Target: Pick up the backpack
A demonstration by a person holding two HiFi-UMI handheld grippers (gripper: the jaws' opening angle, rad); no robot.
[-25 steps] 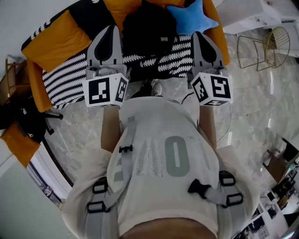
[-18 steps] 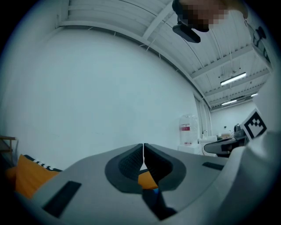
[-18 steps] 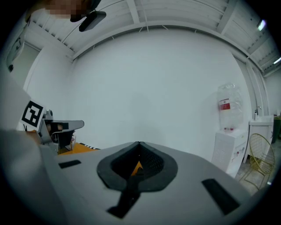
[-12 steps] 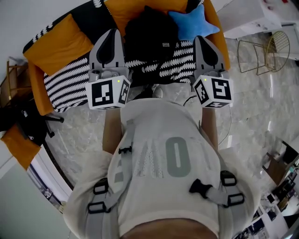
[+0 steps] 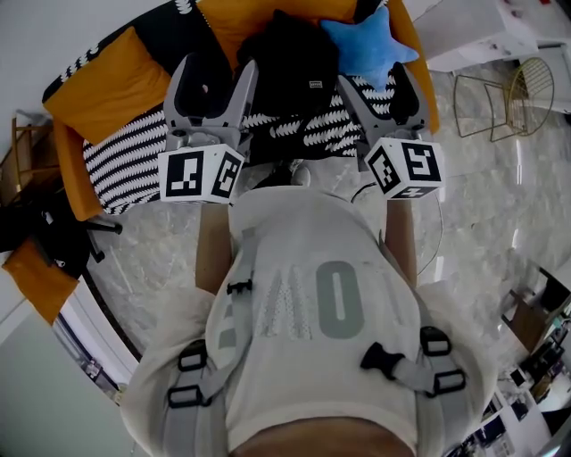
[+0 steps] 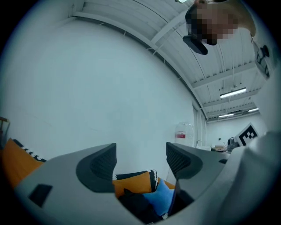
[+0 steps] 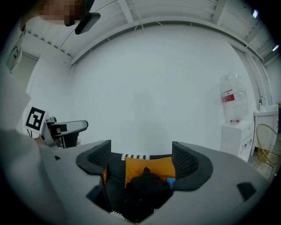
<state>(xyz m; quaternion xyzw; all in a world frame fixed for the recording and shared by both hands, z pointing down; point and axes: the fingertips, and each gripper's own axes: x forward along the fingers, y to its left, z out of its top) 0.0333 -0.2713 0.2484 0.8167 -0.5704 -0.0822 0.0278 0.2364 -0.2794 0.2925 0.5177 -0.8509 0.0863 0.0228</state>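
Observation:
The black backpack (image 5: 285,67) sits upright on the sofa, against an orange back cushion (image 5: 234,20). My left gripper (image 5: 211,78) hovers in front of the sofa's edge, left of the backpack and short of it. Its jaws are opening, with nothing between them. My right gripper (image 5: 384,85) is level with it on the backpack's right, jaws also opening and empty. In the left gripper view the backpack (image 6: 136,205) shows low beyond the gripper (image 6: 141,160). The right gripper view has the backpack (image 7: 147,189) below its gripper (image 7: 141,158).
A blue star cushion (image 5: 368,45) lies right of the backpack. The sofa has a black-and-white striped cover (image 5: 125,152) and an orange cushion (image 5: 103,80) at the left. A wire chair (image 5: 500,89) and a white cabinet (image 5: 473,31) stand at the right on the marble floor.
Both grippers' jaws were shut in the earlier frames and now stand apart. The hands have stayed in about the same place before the sofa.

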